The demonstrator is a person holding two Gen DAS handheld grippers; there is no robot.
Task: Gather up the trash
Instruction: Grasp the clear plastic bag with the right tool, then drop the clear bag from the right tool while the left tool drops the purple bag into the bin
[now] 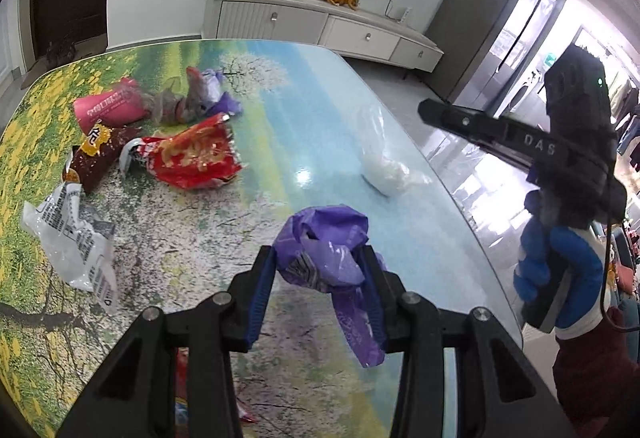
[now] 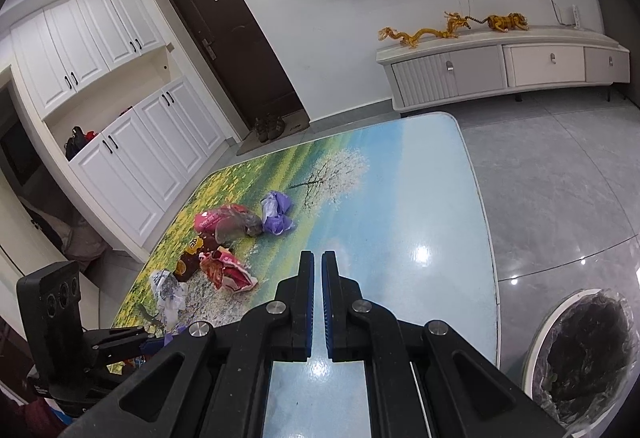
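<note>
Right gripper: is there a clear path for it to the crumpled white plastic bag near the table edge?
Probably yes: the right gripper is shut and empty, and nothing lies around the white plastic bag.

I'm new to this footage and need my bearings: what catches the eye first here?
A crumpled purple bag pinched in the left tongs over the near table edge. Behind it, a heap of wrappers, red, brown and white, lies on the table's left side. To the right, on the floor beside the table, stands a lined bin, with the shut, empty right tongs nearby.
</note>
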